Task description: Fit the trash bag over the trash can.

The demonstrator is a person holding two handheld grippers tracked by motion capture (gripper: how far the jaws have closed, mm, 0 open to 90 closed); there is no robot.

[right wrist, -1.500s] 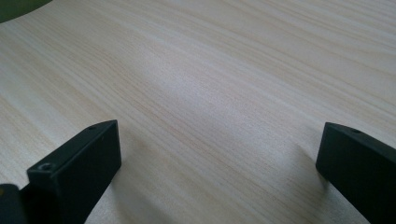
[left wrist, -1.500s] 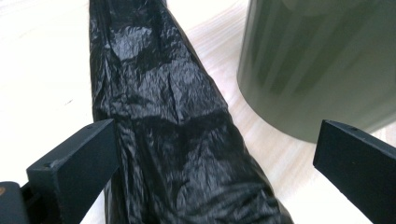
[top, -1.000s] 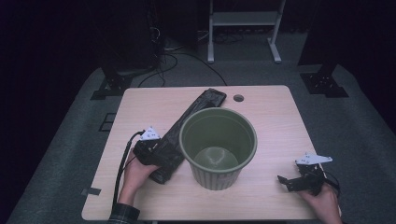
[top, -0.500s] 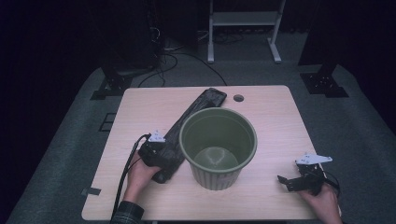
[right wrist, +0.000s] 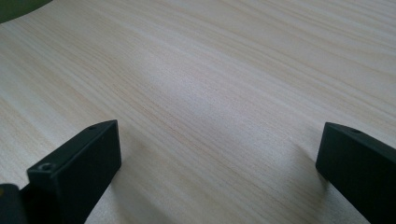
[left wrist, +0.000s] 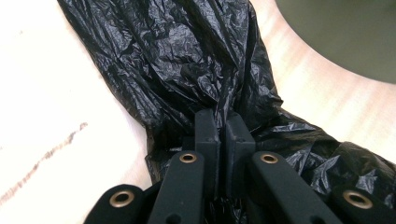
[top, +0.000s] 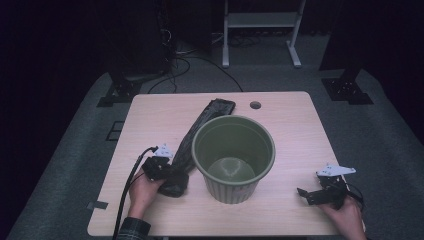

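Gripping comes first here: at the left of the table (top: 150, 115) our left gripper (top: 167, 172) has just been closing, and its jaws now stand pinched together on a fold of the black plastic bag (top: 197, 131), as the left gripper view shows, with crinkled film bunched between the pads (left wrist: 208, 126). The bag lies as a long flattened strip from our left hand (top: 142, 187) diagonally up past the left side of the green bin (top: 233, 155), touching or just beside its wall. We judge the step in hand to be picking up the bag, likely to line the bin. Next we would lift this end clear of the table without tearing the thin film. Farther right, our right gripper (top: 320, 192) rests low over bare wood, jaws wide apart and holding nothing; it should come across to help spread the bag's mouth.
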